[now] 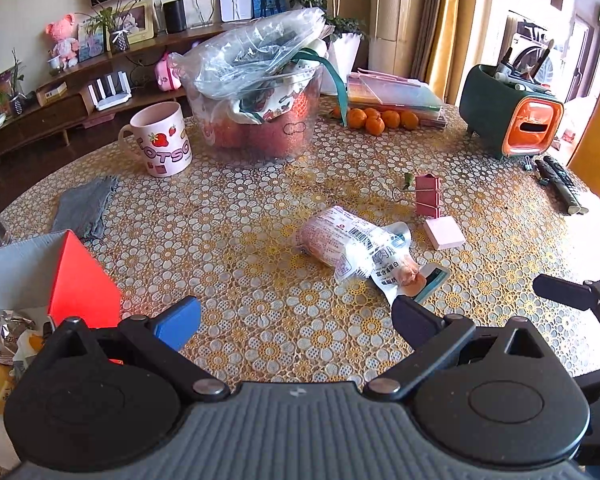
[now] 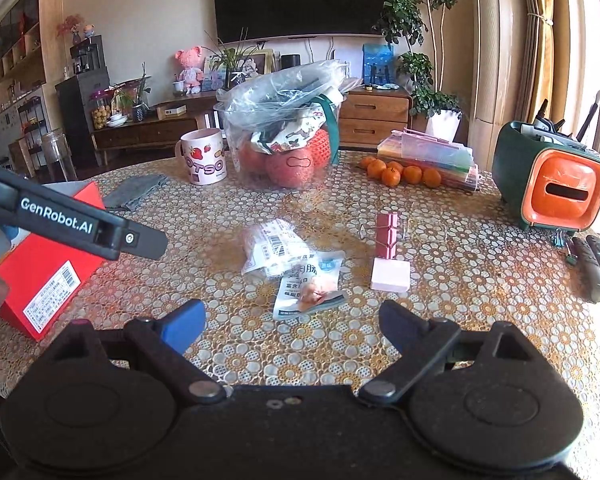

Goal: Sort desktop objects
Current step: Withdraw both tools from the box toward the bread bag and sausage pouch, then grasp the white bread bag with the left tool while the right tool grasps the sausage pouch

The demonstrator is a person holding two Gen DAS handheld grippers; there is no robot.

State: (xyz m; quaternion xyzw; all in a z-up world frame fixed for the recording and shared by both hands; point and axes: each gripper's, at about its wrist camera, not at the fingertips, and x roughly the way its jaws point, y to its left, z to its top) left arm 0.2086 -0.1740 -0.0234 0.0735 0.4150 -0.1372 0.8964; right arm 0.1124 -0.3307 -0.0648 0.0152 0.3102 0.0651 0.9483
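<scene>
Sorting looks barely under way, as a judgement: the red box (image 1: pixel 80 280) at the near left of the desk (image 1: pixel 240 340) already holds some wrapped snacks; two snack packets (image 2: pixel 292 268), a pink clip (image 2: pixel 387 236) and a pink notepad (image 2: pixel 391 275) lie loose mid-desk; the left claw (image 1: pixel 296 314) and right claw (image 2: pixel 292 320) both gape, released, grasping nothing.
</scene>
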